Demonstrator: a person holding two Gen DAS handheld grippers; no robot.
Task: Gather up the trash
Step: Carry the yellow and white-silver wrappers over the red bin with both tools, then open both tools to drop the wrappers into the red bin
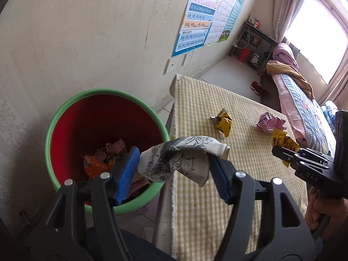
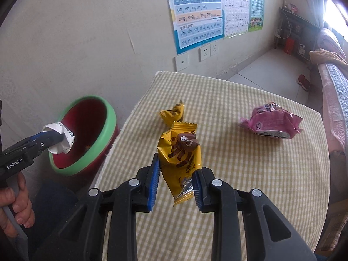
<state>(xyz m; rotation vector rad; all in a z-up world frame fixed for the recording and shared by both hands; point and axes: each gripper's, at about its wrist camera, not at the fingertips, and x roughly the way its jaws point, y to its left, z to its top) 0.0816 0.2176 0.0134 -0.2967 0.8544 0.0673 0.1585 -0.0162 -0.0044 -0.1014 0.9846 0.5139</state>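
- Sitting on the floor at nine o'clock of the table [image 2: 239,174], the green-rimmed red bin [image 1: 104,134] held crumpled orange and brown wrappers.
- The left gripper [image 1: 174,165] clamped a crumpled white printed paper [image 1: 182,154] crosswise over the bin's rim, jaws about half spread.
- The right gripper [image 2: 176,184], jaws nearly closed, pinched a yellow wrapper [image 2: 180,154] standing upright, long axis toward twelve o'clock.
- A second yellow wrapper [image 2: 173,114] and a pink packet [image 2: 271,120] lay on the table.

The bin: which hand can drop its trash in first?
Left, probably. The left gripper holds the crumpled white paper right by the bin rim. The right gripper grips its yellow wrapper over the table, farther away.
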